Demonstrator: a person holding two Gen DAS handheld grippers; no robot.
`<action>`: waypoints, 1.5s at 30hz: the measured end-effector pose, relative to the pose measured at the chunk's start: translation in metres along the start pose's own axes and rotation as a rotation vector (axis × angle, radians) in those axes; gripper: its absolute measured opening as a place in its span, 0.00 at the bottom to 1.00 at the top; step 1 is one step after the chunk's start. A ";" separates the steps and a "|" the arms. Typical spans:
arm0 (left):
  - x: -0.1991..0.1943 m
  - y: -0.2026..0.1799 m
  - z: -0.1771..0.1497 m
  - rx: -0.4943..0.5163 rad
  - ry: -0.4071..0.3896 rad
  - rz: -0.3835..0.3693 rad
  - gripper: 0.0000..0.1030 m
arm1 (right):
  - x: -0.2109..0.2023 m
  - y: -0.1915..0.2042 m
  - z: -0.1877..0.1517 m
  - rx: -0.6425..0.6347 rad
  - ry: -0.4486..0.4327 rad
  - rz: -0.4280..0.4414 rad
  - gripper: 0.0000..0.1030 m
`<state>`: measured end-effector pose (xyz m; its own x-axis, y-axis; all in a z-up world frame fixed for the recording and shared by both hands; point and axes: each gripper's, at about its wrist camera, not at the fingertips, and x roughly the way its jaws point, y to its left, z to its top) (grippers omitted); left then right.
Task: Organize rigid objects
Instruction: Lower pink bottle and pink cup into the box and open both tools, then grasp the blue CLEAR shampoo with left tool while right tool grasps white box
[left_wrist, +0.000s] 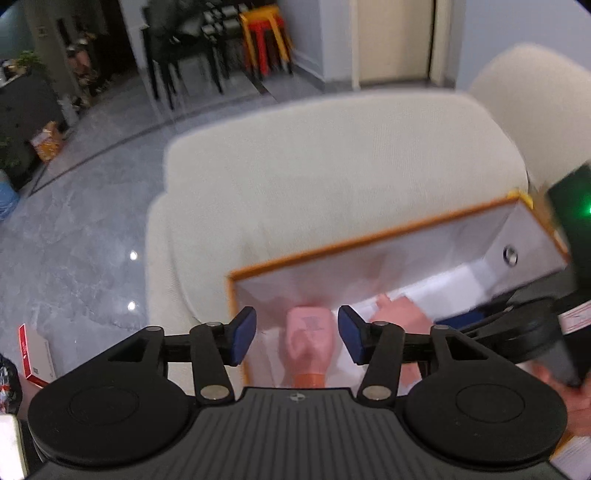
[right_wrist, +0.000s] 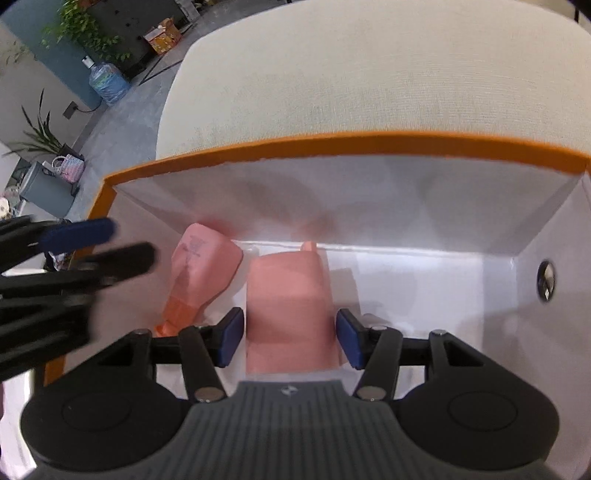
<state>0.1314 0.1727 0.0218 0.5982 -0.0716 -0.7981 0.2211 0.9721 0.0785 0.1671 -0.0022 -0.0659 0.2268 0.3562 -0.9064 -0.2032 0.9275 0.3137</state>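
Note:
A white box with an orange rim (left_wrist: 369, 240) (right_wrist: 332, 144) sits on a cream sofa. A pink bottle with an orange cap (left_wrist: 310, 339) (right_wrist: 203, 266) lies at the box's left end. My left gripper (left_wrist: 297, 334) is open above it, pads apart on either side and not touching it. A second, wider pink bottle (right_wrist: 291, 310) lies beside the first. My right gripper (right_wrist: 290, 338) is open around it, with small gaps to both pads. The left gripper's fingers (right_wrist: 81, 232) show blurred at the left of the right wrist view.
The cream sofa (left_wrist: 332, 166) (right_wrist: 369, 74) fills the area behind the box. A metal stud (right_wrist: 546, 280) is on the box's right wall. A red and white box (left_wrist: 35, 356) lies at the left edge. Grey tiled floor (left_wrist: 74, 240), chairs and stools lie beyond.

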 end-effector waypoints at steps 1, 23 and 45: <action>-0.006 0.004 -0.002 -0.016 -0.011 0.010 0.62 | 0.001 0.001 0.000 0.014 0.006 0.000 0.54; -0.013 0.023 -0.024 -0.106 0.059 -0.064 0.45 | 0.015 0.032 -0.001 0.071 -0.018 0.008 0.54; -0.047 -0.153 0.016 0.314 -0.143 -0.412 0.45 | -0.184 -0.092 -0.081 -0.006 -0.257 -0.186 0.63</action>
<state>0.0818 0.0237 0.0563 0.5073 -0.4837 -0.7132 0.6662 0.7451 -0.0316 0.0673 -0.1620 0.0494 0.4939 0.1984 -0.8466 -0.1414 0.9790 0.1469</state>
